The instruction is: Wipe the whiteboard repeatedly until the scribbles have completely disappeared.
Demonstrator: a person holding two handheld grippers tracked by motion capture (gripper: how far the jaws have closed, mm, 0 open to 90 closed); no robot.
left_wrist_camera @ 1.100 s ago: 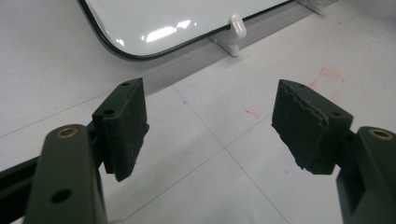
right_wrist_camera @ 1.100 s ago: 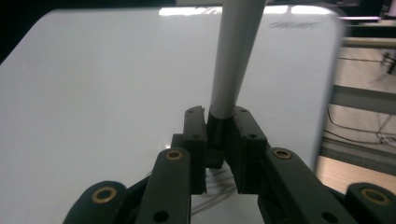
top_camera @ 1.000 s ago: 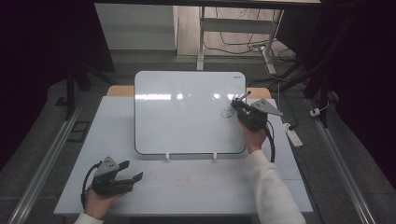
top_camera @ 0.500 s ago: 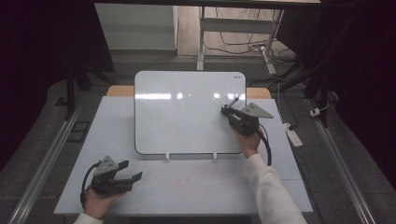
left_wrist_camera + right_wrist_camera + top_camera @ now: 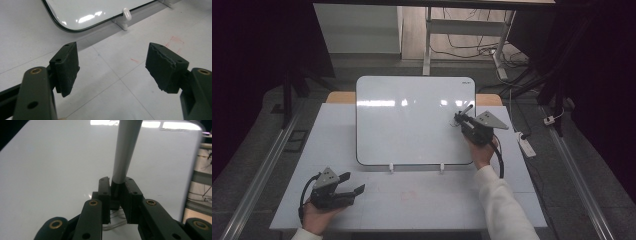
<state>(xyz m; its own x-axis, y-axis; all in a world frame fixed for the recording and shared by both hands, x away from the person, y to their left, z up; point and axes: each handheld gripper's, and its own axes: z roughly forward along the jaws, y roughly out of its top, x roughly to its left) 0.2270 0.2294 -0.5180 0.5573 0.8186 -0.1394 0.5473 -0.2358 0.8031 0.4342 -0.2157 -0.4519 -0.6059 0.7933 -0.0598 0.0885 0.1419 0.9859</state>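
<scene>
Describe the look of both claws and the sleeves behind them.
Both are dark, near-black tools. The left claw has two blocky jaws with ribbed pads, brass-coloured rivets at the linkage, a grey three-cornered plate on top and a black cable looping behind. The right claw carries the same grey plate and cable. Its arm wears a white sleeve.

— Did we find any writing we could read?

— No. We saw a small dark mark at the top right corner of the whiteboard (image 5: 414, 120), too tiny to make out.

— And the table (image 5: 140, 100)?

— We only noticed faint red strokes there, forming no letters or numbers.
</scene>
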